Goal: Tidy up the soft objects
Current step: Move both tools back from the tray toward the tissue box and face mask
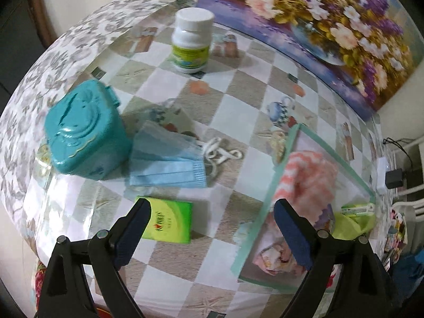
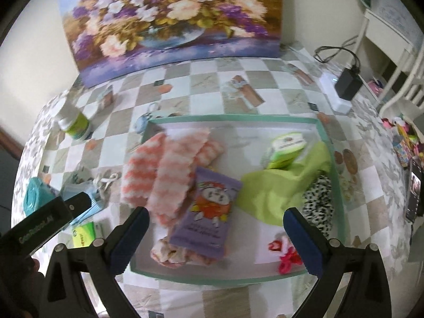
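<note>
Both grippers are held wide apart and empty above the checked surface [image 1: 238, 84]. The left gripper [image 1: 212, 209] is poised over a green tissue packet [image 1: 172, 220], near blue face masks [image 1: 167, 164] and a teal box [image 1: 82, 135]. The right gripper [image 2: 216, 217] is positioned over the clear tray [image 2: 326, 137], where a pink striped cloth [image 2: 172, 169] and purple packet [image 2: 209, 212] are gathered.

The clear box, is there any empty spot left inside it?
Yes. In the clear box, bare floor runs along the far wall behind the pink striped cloth and the green packet. The near half is crowded around the purple packet.
</note>
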The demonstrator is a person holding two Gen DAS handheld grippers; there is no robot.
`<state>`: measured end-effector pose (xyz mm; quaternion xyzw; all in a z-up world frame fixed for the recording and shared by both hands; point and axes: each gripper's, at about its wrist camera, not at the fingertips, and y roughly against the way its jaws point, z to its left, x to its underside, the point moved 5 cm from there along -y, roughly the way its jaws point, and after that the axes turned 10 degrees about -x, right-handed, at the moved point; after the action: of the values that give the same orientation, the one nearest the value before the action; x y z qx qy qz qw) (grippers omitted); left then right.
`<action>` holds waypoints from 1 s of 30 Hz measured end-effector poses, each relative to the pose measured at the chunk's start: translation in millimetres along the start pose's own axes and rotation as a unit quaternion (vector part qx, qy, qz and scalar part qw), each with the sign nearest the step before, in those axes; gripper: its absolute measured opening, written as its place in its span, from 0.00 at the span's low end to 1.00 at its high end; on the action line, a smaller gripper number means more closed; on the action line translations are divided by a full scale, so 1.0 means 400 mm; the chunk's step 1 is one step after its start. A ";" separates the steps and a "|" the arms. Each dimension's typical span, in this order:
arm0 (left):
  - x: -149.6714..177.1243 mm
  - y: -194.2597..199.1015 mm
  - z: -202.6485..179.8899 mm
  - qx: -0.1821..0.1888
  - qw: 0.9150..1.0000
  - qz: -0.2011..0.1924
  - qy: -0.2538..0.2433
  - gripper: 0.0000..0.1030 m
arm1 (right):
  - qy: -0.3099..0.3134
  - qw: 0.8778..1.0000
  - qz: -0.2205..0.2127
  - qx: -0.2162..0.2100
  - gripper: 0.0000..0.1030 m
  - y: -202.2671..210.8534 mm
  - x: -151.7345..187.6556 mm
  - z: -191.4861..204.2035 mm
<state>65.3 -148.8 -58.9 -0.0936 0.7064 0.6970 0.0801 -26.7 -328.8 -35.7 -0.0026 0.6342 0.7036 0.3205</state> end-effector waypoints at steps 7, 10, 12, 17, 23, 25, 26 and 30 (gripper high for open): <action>-0.002 -0.003 0.062 -0.020 1.000 -0.003 0.023 0.91 | 0.019 1.000 0.016 -0.018 1.00 -0.033 0.020 0.046; 0.011 -0.010 0.077 -0.017 1.000 0.004 0.026 0.91 | 0.023 0.999 0.021 -0.019 1.00 -0.042 0.028 0.058; 0.021 -0.017 0.090 -0.018 0.999 0.010 0.028 0.91 | 0.024 0.999 0.023 -0.020 1.00 -0.046 0.034 0.066; 0.034 -0.027 0.134 -0.018 0.999 0.020 0.046 0.91 | 0.018 0.999 0.030 -0.029 1.00 -0.054 0.050 0.083; 0.043 -0.058 0.172 -0.029 0.997 0.043 0.060 0.91 | -0.008 0.998 0.064 -0.026 1.00 -0.086 0.084 0.089; 0.048 -0.075 0.171 -0.027 0.996 0.057 0.062 0.91 | 0.000 0.997 0.073 -0.023 1.00 -0.097 0.090 0.094; 0.050 -0.084 0.168 -0.027 0.996 0.063 0.061 0.91 | 0.003 0.997 0.075 -0.020 1.00 -0.101 0.090 0.094; 0.056 -0.115 0.158 -0.038 0.994 0.082 0.053 0.91 | 0.004 0.996 0.085 0.000 1.00 -0.120 0.093 0.081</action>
<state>53.8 -86.4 -110.0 -0.0753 0.6880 0.7215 -0.0186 -21.5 -283.6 -87.5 0.0485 0.6337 0.7280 0.2569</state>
